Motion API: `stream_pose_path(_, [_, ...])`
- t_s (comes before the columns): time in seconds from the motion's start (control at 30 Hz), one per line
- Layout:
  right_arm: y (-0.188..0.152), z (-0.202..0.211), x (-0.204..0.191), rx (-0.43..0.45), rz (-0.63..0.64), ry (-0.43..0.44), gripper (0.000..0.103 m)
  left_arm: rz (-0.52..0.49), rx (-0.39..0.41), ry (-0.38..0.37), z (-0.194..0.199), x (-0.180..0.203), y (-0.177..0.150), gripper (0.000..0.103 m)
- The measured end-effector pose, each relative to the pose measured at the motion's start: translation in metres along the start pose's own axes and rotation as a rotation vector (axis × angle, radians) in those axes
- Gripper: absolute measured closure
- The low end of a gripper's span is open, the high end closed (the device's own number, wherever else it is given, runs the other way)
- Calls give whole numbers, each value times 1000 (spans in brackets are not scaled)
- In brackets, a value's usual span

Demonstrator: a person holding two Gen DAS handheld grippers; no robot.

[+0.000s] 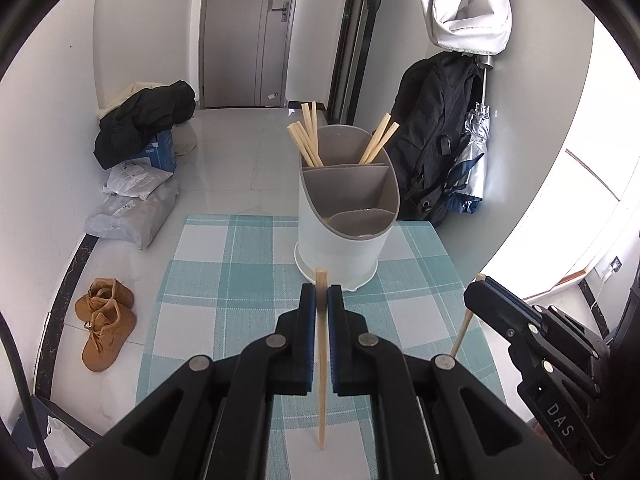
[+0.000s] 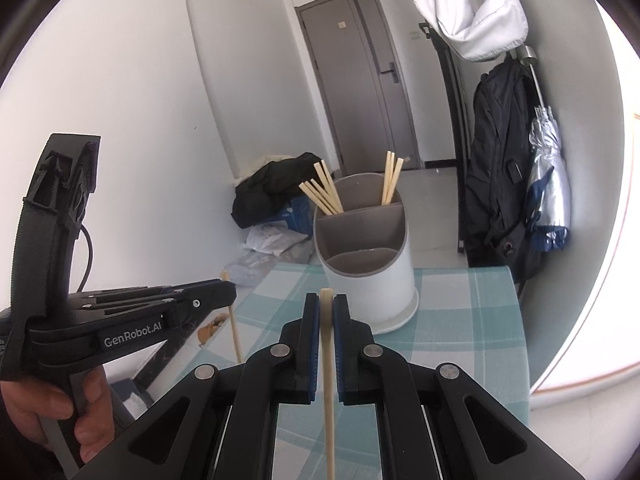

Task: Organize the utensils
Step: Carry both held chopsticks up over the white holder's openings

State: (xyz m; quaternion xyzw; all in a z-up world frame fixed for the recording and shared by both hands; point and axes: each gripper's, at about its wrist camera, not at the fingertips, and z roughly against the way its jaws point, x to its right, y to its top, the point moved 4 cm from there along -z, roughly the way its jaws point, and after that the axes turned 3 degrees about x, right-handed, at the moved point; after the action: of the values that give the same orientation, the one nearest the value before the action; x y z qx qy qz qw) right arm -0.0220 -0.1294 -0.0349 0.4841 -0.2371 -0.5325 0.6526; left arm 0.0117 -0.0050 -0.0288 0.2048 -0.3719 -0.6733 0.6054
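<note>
A white utensil holder (image 1: 340, 248) with grey dividers stands at the far edge of the table; it also shows in the right wrist view (image 2: 372, 284). Several wooden chopsticks (image 1: 306, 136) stand in its back compartments, some left, some right (image 2: 390, 178). My left gripper (image 1: 322, 294) is shut on one chopstick (image 1: 321, 360), held upright just before the holder. My right gripper (image 2: 327, 304) is shut on another chopstick (image 2: 328, 380), also upright, to the right of the left one. Each gripper shows in the other's view: the right gripper (image 1: 486, 294), the left gripper (image 2: 224, 292).
The table has a teal and white checked cloth (image 1: 224, 280). On the floor to the left lie brown boots (image 1: 106, 320), parcels (image 1: 136, 208) and a black jacket (image 1: 148, 120). A black backpack (image 1: 436, 136) and a silver umbrella (image 1: 474, 160) hang at the right wall.
</note>
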Motion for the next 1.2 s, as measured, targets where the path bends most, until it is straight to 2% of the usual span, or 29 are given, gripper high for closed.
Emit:
stream_pose_path(0.43, [11, 0, 6, 23, -48, 9, 97, 1, -21, -19, 5, -2, 22, 101])
stream_pose_path(0.67, [35, -1, 12, 48, -52, 18, 97, 9, -14, -55, 7, 4, 46, 101])
stream_pose_path(0.87, [77, -4, 16, 87, -28, 33, 97, 32, 11, -88, 11, 7, 77, 101])
stream_pose_path(1.2, [155, -25, 15, 146, 35, 75, 97, 91, 89, -128, 11, 0, 146, 101])
